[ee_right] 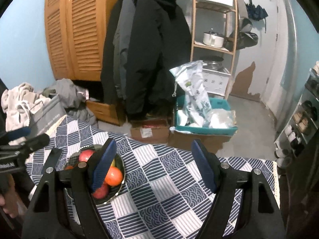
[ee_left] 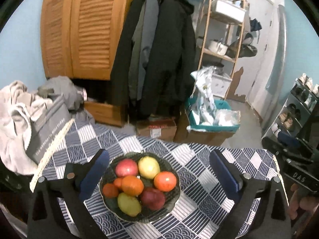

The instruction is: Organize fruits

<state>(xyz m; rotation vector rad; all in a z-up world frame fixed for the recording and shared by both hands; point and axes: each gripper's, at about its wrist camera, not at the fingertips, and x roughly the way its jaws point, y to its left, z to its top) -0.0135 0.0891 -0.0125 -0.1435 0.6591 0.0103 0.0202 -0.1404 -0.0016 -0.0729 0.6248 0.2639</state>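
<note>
A dark glass plate sits on the blue-and-white checked tablecloth and holds several fruits: a red apple, a yellow apple, oranges, a dark red apple and a yellow-green fruit. My left gripper is open and empty, its jaws either side of the plate, above it. My right gripper is open and empty over bare cloth, to the right of the plate; its left finger hides part of the fruit.
A grey box and a heap of clothes lie at the table's left. Beyond the far edge are cardboard boxes, a teal bin, hanging coats, a wooden wardrobe and a shoe rack.
</note>
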